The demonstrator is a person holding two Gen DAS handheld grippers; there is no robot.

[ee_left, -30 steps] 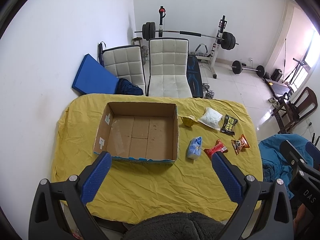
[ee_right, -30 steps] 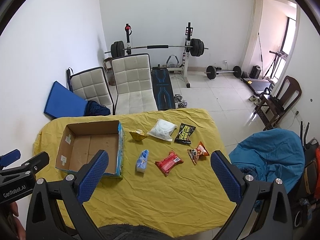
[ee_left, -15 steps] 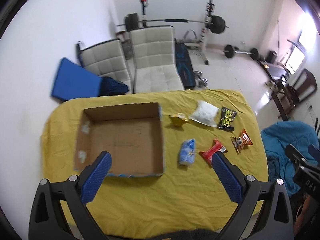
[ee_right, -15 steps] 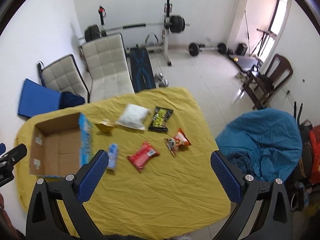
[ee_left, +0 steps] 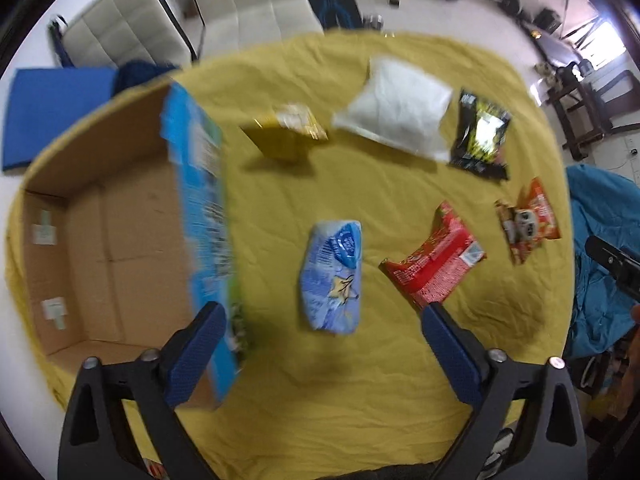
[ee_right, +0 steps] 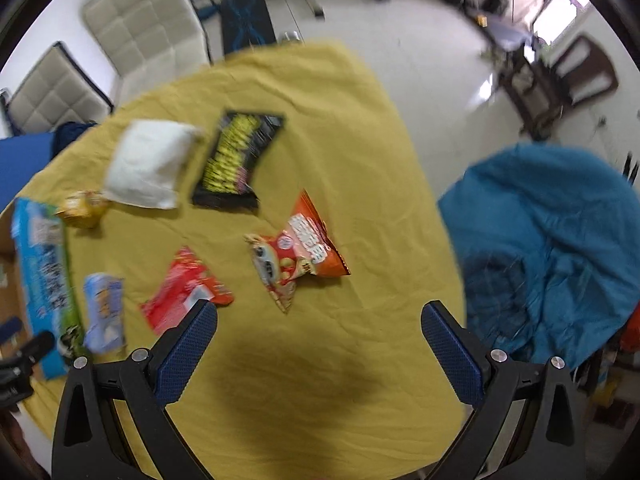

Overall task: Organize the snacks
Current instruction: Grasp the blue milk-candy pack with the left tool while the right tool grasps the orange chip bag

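Observation:
Several snack packs lie on the yellow tablecloth (ee_left: 328, 400). A light blue pack (ee_left: 333, 277) lies just ahead of my open left gripper (ee_left: 320, 354). Right of it are a red pack (ee_left: 434, 270) and an orange pack (ee_left: 528, 220). Farther back lie a yellow pack (ee_left: 286, 132), a white pouch (ee_left: 396, 110) and a black pack (ee_left: 480, 136). An open cardboard box (ee_left: 104, 248) stands at the left, nothing in it. My right gripper (ee_right: 318, 354) hangs open above the cloth, the orange pack (ee_right: 298, 256) just ahead and the red pack (ee_right: 182, 292) by its left finger.
A teal beanbag (ee_right: 552, 248) sits right of the table. Two white padded chairs (ee_right: 144, 36) and a weight bench (ee_right: 248, 16) stand beyond the far edge. A blue mat (ee_left: 52, 112) leans at the far left. The other gripper's tip (ee_right: 24, 354) shows at the left edge.
Both grippers have dropped lower and moved forward over the table, so the snacks and the box look much larger. Both stay open with nothing held.

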